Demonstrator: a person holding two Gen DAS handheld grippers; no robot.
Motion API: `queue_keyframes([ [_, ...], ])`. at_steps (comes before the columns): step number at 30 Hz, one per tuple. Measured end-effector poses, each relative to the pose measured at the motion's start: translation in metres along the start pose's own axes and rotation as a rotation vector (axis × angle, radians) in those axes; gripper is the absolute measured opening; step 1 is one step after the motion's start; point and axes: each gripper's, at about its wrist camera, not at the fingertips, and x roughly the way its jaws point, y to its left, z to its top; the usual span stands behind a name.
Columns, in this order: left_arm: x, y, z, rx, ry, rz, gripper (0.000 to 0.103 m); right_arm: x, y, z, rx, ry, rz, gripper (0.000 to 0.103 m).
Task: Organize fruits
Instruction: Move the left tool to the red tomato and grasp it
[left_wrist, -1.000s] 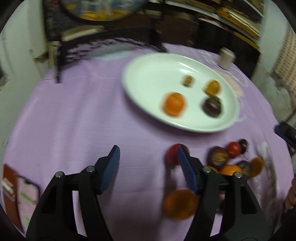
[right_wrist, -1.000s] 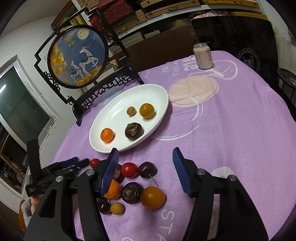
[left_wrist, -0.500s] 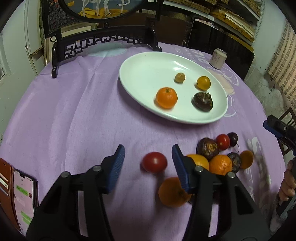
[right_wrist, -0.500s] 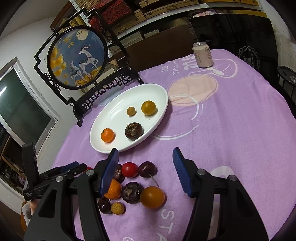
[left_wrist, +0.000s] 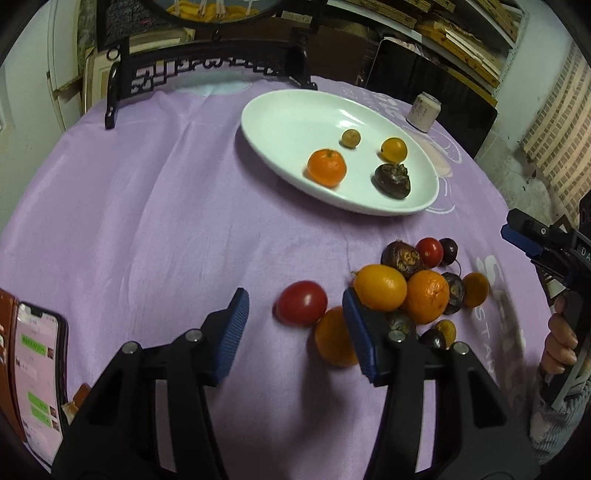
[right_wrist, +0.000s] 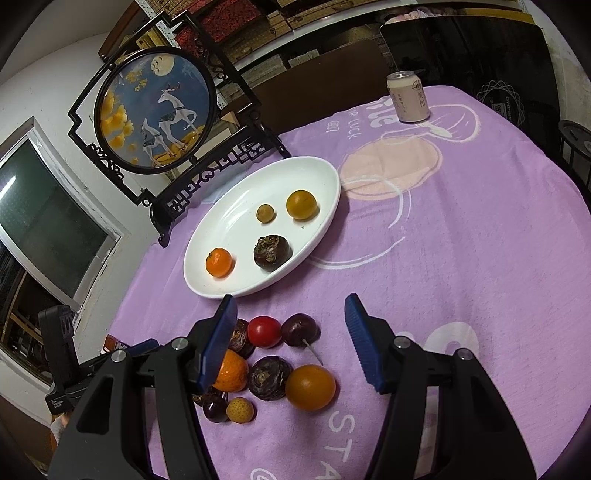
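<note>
Left tool (left_wrist: 291, 321): jaws stood wide, empty, hovering over the tabletop (left_wrist: 147, 221).
Red tomato (left_wrist: 301, 302): lay just ahead between the pads, touching an orange (left_wrist: 334, 341).
Handling: judged light, smooth, bruisable; take across the widest part, gently.
Right tool (right_wrist: 290, 341): jaws apart, empty.
Destination: white plate (left_wrist: 280, 110).

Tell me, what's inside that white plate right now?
The white plate holds four fruits, none touching: a small orange, a dark wrinkled fruit, a yellow-orange round fruit and a tiny tan one. Nothing covers them; both grippers are clear of it.
</note>
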Motion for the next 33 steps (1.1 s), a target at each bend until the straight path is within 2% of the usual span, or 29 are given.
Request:
queue_keyframes([
  [6, 0.006, 0.005, 0.004, -0.025, 0.014, -0.023, 0.056, 0.001, 0.000, -0.001, 0.002, 0.006, 0.002, 0.061],
  [7, 0.007, 0.007, 0.005, -0.028, 0.017, -0.015, 0.056, 0.002, 0.001, -0.001, 0.001, 0.008, 0.002, 0.061],
  [8, 0.008, 0.013, 0.007, -0.040, 0.016, 0.027, 0.055, 0.002, 0.001, -0.001, 0.001, 0.008, 0.002, 0.061],
  [12, -0.001, 0.042, 0.014, -0.154, -0.020, 0.035, 0.053, 0.000, 0.001, -0.001, 0.005, 0.006, 0.008, 0.061],
  [14, -0.005, 0.048, 0.013, -0.187, -0.026, 0.004, 0.053, -0.001, 0.001, -0.001, 0.005, 0.002, 0.011, 0.061],
  [20, -0.002, 0.019, 0.008, -0.080, -0.014, -0.013, 0.052, -0.001, 0.000, -0.001, 0.011, 0.002, 0.014, 0.061],
  [23, 0.007, 0.008, 0.005, -0.044, 0.020, -0.030, 0.042, 0.000, 0.000, -0.002, 0.009, 0.005, 0.011, 0.061],
  [26, 0.010, 0.004, 0.005, -0.020, 0.025, -0.018, 0.041, 0.002, 0.001, -0.002, 0.006, 0.010, 0.007, 0.061],
  [29, 0.008, 0.012, 0.008, -0.033, 0.020, -0.004, 0.041, 0.003, 0.000, -0.002, 0.007, 0.012, 0.007, 0.061],
  [32, -0.001, 0.035, 0.014, -0.109, -0.024, 0.073, 0.038, 0.001, -0.001, -0.001, 0.013, 0.008, 0.011, 0.061],
  [33, -0.002, 0.040, 0.015, -0.135, -0.027, 0.059, 0.038, 0.000, -0.001, -0.001, 0.014, 0.006, 0.012, 0.061],
])
